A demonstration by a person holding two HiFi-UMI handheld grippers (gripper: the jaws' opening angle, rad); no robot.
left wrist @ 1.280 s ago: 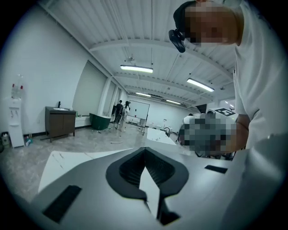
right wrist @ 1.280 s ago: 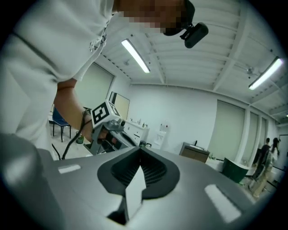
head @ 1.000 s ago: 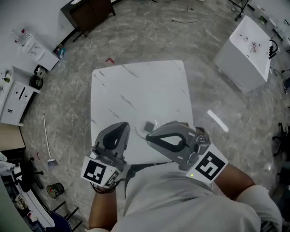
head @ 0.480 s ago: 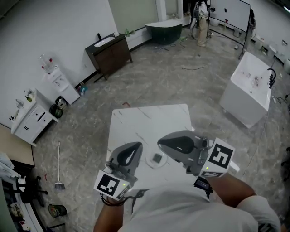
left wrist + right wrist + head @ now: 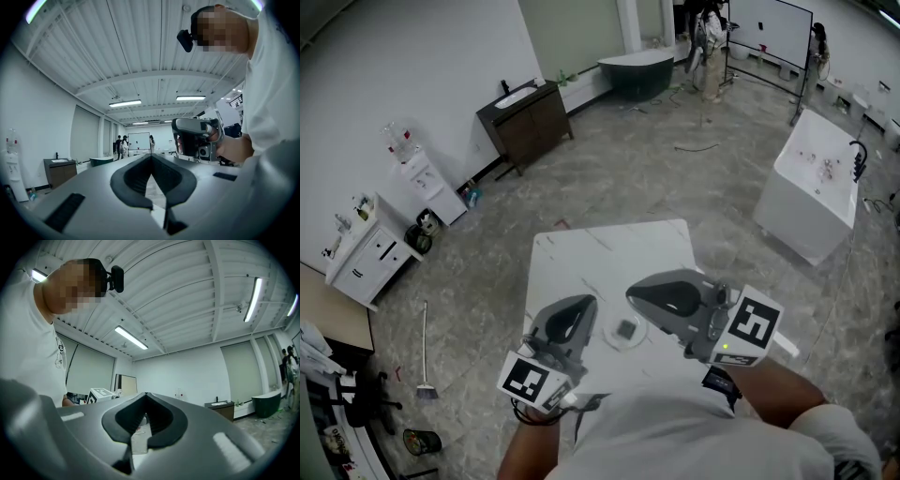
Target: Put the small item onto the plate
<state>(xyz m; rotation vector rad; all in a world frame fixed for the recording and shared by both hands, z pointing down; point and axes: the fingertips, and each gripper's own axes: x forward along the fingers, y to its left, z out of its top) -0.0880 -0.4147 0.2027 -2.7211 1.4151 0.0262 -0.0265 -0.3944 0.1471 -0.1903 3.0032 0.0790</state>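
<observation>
A small grey square item (image 5: 625,329) lies on a shallow white plate (image 5: 610,341) near the front edge of the white marbled table (image 5: 609,258). My left gripper (image 5: 585,305) hangs just left of the plate, its jaws shut and empty. To the plate's right, my right gripper (image 5: 634,296) is held a little above the table, also shut with nothing in it. The left gripper view has its closed tips (image 5: 151,156) level with the tabletop, and the right gripper (image 5: 194,138) sits in a hand beyond them. Closed tips (image 5: 146,395) fill the right gripper view too.
A white bathtub-like unit (image 5: 811,192) stands on the floor to the right of the table. A dark cabinet (image 5: 530,117) and white cabinets (image 5: 380,248) line the left wall. People stand at the far end of the room (image 5: 708,47). A broom (image 5: 425,366) lies on the floor at the left.
The head view has swung up and now takes in much more of the room. Both grippers stay shut beside the plate and have barely moved in the last half second.
</observation>
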